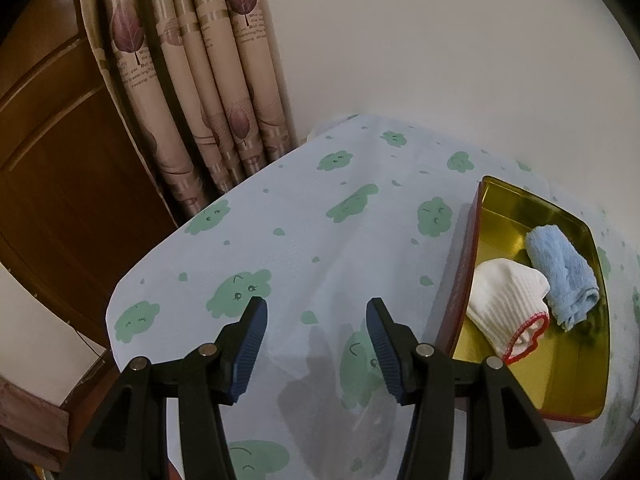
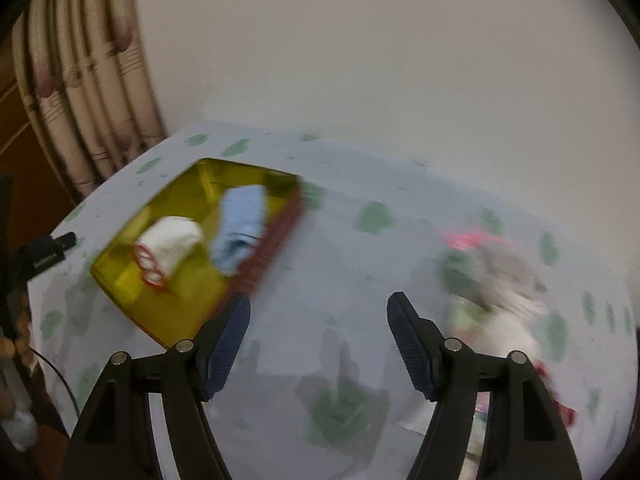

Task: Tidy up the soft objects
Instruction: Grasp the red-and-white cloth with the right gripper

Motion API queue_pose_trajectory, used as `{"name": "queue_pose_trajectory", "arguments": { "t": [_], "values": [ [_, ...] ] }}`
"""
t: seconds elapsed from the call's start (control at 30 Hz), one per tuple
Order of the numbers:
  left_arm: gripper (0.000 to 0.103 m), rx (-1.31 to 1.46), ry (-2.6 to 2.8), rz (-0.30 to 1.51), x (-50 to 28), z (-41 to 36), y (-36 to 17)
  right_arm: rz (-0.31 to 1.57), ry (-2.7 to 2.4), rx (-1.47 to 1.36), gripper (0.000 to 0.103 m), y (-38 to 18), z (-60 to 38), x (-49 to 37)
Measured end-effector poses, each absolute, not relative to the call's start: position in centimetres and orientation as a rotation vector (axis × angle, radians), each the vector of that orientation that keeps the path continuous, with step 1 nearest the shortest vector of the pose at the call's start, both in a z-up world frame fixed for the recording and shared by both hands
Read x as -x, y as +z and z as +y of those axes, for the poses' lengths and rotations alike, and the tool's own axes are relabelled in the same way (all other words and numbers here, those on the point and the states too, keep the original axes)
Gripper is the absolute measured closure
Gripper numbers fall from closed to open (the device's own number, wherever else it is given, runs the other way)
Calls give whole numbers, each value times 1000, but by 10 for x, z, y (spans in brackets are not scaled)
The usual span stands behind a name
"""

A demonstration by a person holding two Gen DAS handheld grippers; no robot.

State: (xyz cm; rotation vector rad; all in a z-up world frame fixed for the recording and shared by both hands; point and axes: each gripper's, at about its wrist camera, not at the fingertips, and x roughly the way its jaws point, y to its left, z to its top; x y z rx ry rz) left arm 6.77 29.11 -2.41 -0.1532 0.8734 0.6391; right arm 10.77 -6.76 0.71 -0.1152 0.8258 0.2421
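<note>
Ribbed white sock [image 1: 506,300], fuzzy blue cloth [image 1: 562,276] (rolled) in tin [image 1: 500,194]

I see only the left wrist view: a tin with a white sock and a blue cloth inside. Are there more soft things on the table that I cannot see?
Observer: Yes. In the right wrist view, a blurred pile of soft items lies right of the tin, on the tablecloth.
Operator: Is the right gripper holding one?
Observer: No. The right gripper is open, nothing between its fingers.
Operator: Which colours are in the pile?
Observer: Pink, grey and white; blur hides what each item is.
</note>
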Motion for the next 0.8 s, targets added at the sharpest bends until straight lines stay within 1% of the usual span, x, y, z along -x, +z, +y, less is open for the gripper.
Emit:
{"name": "queue_pose_trajectory", "arguments": {
  "t": [0.17,0.43,0.8],
  "values": [
    [50,155,618,871,-66,284,-22,830,105,68,35,5,-138,-97],
    [50,138,612,857,-67,278,-19,896,-78,-14,34,-21,-227,-85],
    [50,73,618,845,-67,264,-18,968,-158,-51,34,-61,-279,-77]
  ]
}}
